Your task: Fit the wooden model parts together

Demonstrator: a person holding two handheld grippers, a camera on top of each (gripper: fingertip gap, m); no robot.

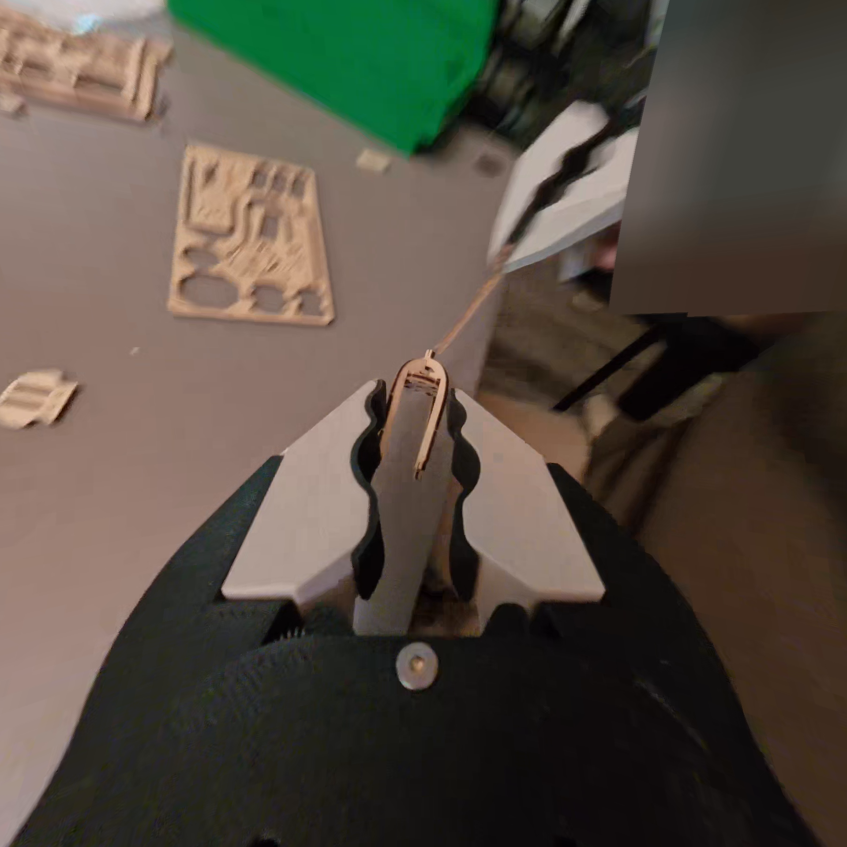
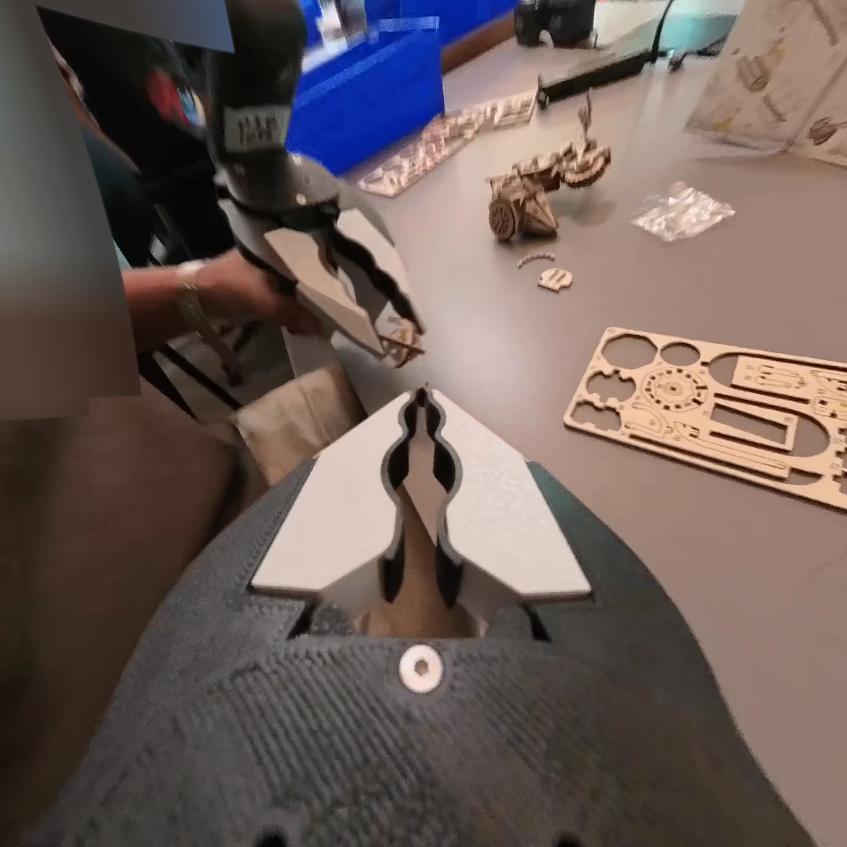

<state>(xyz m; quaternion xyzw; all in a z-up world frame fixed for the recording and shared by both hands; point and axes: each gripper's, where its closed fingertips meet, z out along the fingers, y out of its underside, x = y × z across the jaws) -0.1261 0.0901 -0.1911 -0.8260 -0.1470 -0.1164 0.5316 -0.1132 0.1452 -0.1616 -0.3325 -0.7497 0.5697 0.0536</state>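
Left tool [image 1: 417, 389] grips arched part [image 1: 419, 403] beyond table edge [image 1: 488, 330].

Pale tan cut-out sheet [image 2: 715, 412] on a grey table [image 2: 504, 321]; green box [image 1: 339, 64]; grey-and-black tongs [image 1: 415, 389].

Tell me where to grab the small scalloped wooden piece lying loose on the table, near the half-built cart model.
Take the small scalloped wooden piece across its two opposite outer edges, coming straight down from above. It lies flat on the grey table, so only its thin rim offers a hold. The curved toothed strip beside it looks separate; stay clear of that. Both grippers appear occupied, so one part would probably need setting down first.
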